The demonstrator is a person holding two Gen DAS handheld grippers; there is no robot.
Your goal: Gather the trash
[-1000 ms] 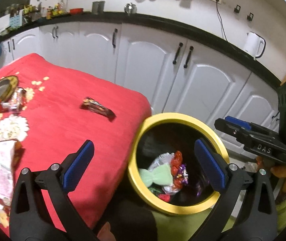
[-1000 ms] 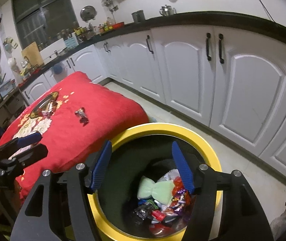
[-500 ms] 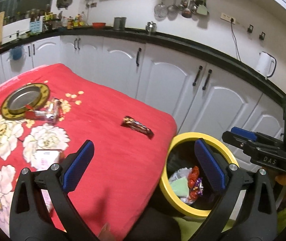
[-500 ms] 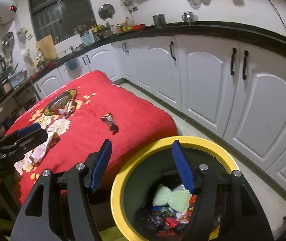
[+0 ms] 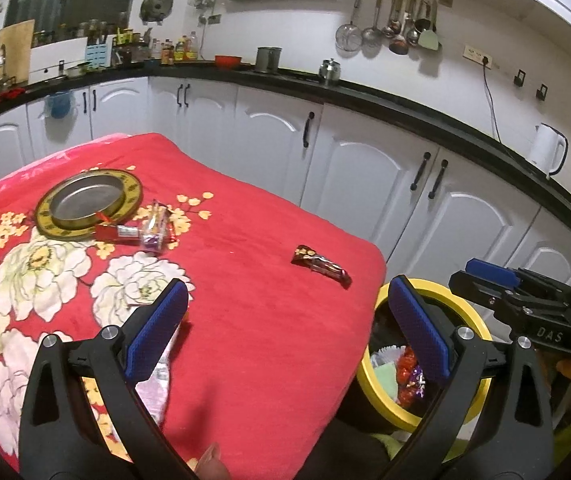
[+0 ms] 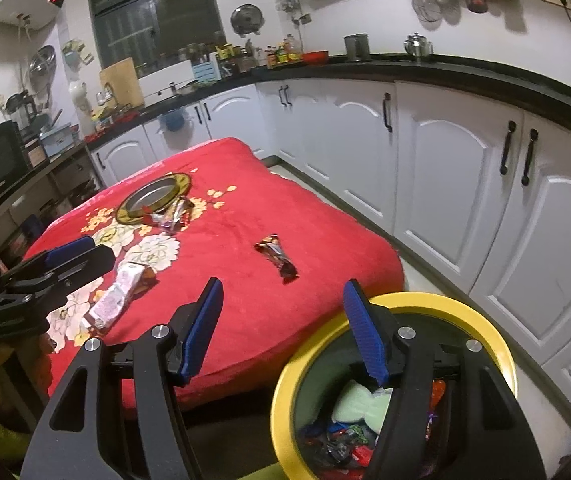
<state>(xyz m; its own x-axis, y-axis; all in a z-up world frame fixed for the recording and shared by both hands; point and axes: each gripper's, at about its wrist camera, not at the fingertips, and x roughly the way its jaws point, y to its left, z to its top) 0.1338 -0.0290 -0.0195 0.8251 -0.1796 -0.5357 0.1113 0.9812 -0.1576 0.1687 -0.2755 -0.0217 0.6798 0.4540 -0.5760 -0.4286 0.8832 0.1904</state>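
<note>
A yellow-rimmed bin (image 5: 481,332) (image 6: 441,304) with several wrappers inside stands beside a table with a red flowered cloth (image 5: 253,312) (image 6: 245,300). A brown snack wrapper (image 5: 320,266) (image 6: 278,258) lies near the table's corner. A pink-white packet (image 5: 157,376) (image 6: 115,298) lies under my left gripper. More wrappers (image 5: 153,228) (image 6: 173,216) lie beside a gold-rimmed plate (image 5: 85,200) (image 6: 153,196). My left gripper (image 5: 285,332) is open and empty over the table's near edge. My right gripper (image 6: 281,332) is open and empty, between the table and the bin.
White cabinets (image 5: 365,176) under a black counter run behind the table and bin. A white kettle (image 5: 547,152) stands on the counter at the right. Bare floor (image 6: 545,420) lies right of the bin.
Both grippers have risen and pulled back from over the bin toward the table. More of the red cloth, the plate and the wrappers has come into view. Both stay open.
</note>
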